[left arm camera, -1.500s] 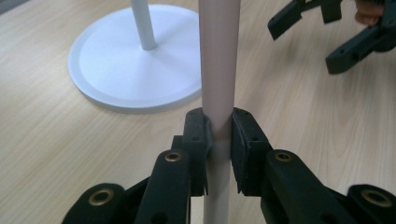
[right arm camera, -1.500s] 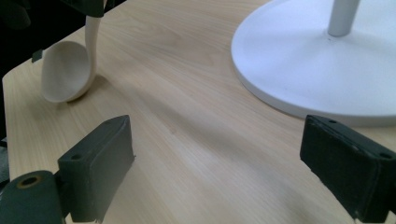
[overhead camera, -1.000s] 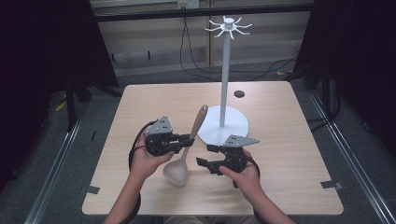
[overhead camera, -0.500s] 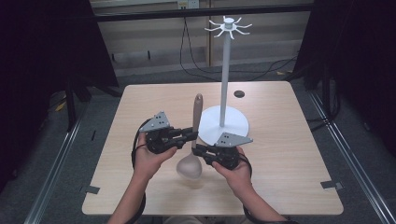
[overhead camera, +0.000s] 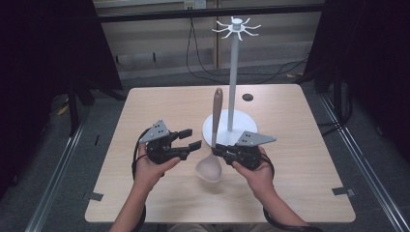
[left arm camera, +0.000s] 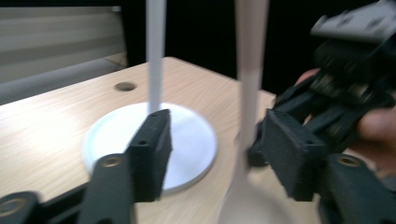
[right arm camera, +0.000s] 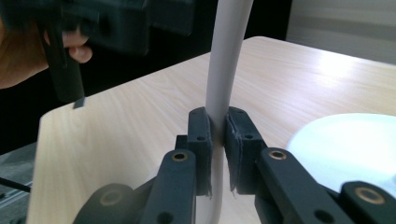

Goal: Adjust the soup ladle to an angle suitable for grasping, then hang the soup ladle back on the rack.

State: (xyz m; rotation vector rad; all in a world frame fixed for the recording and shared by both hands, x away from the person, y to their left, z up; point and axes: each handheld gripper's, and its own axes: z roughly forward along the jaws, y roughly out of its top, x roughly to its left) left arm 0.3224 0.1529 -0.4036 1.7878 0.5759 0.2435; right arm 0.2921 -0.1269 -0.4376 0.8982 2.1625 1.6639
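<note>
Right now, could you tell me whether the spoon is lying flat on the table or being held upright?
Upright. The right gripper is shut on the spoon just above its bowl, with the brown handle end pointing up beside the white stand.

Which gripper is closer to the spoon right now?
Right. The right gripper is shut on the spoon just above its bowl, holding it upright. The left gripper is open beside the spoon, not touching.

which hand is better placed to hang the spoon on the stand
Right. The right gripper is shut on the spoon, holding it upright beside the stand. The left gripper is open.
</note>
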